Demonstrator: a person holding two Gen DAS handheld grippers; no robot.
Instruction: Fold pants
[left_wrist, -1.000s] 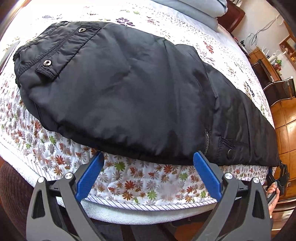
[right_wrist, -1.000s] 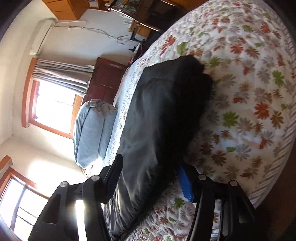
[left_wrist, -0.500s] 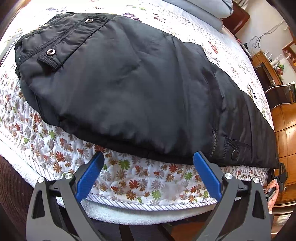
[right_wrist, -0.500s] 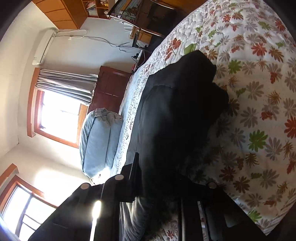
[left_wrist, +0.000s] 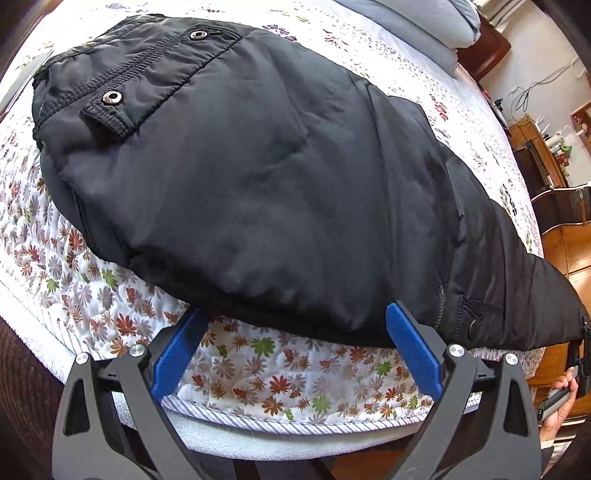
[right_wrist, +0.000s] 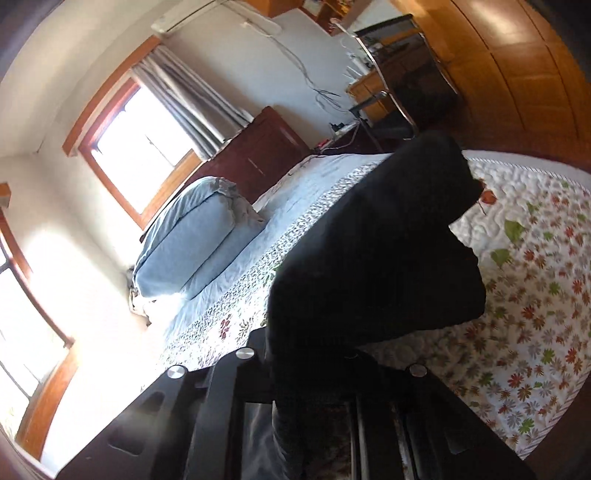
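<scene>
Black padded pants (left_wrist: 266, 177) lie across a floral quilted bed (left_wrist: 277, 373), waistband with metal snaps at the upper left, legs running to the right. My left gripper (left_wrist: 295, 343) is open, its blue fingers at the pants' near edge, nothing between them. My right gripper (right_wrist: 314, 365) is shut on the leg end of the pants (right_wrist: 376, 251) and holds it lifted off the bed; the dark cloth hides the fingertips. It also shows at the far right of the left wrist view (left_wrist: 580, 354).
A folded light blue duvet (right_wrist: 192, 240) lies at the head of the bed by a dark wooden headboard (right_wrist: 258, 155). A desk with a chair (right_wrist: 399, 92) and a wooden wardrobe (right_wrist: 517, 62) stand beyond the bed. The bed's near edge (left_wrist: 295, 428) is just below my left gripper.
My right gripper closed on the pants' leg end and lifted it off the bed. My left gripper moved a little closer to the pants' near edge and stayed open.
</scene>
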